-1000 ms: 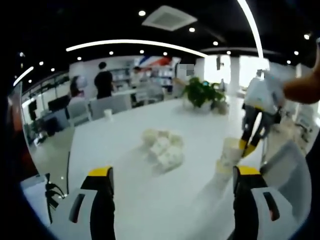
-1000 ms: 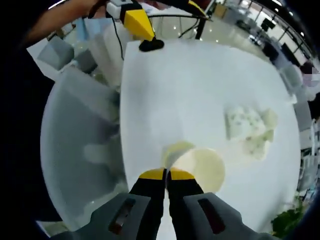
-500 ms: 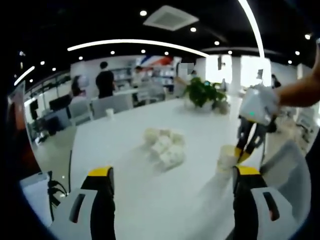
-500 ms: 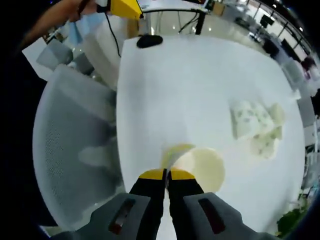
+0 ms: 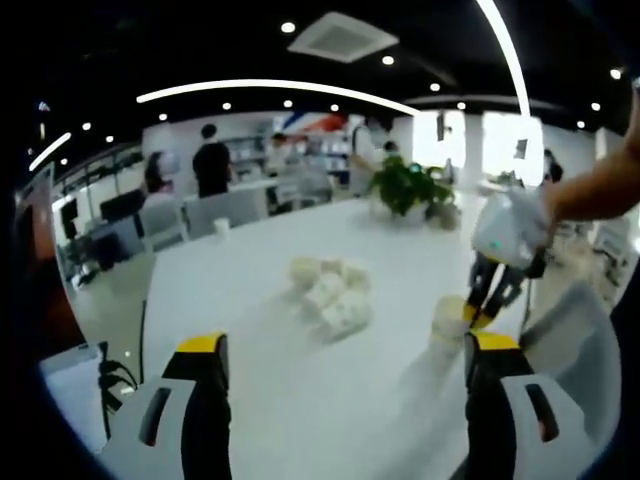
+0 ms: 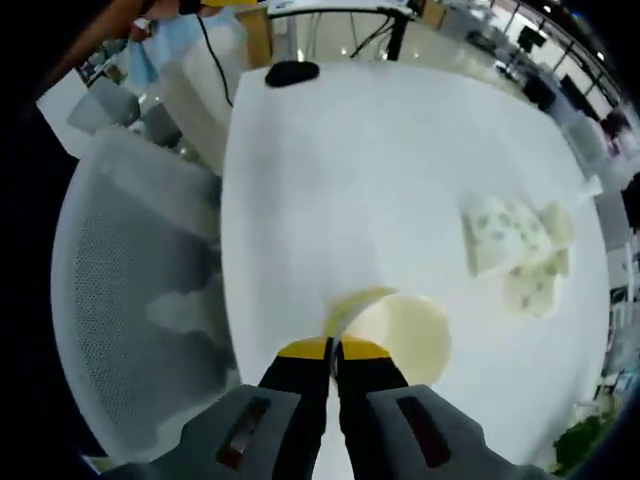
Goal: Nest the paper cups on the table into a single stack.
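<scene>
Right gripper view: our right gripper (image 6: pixel 333 348) pinches the paper cup (image 6: pixel 400 335) rim at 6 o'clock, above the white table (image 6: pixel 380 180). Left gripper (image 5: pixel 345 345) jaws spread wide, holding nothing; cup at 3 o'clock.

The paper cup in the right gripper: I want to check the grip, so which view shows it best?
The right gripper view: the paper cup sits close, open mouth visible, rim pinched. The left gripper view shows it small, blurred, under the right gripper.
</scene>
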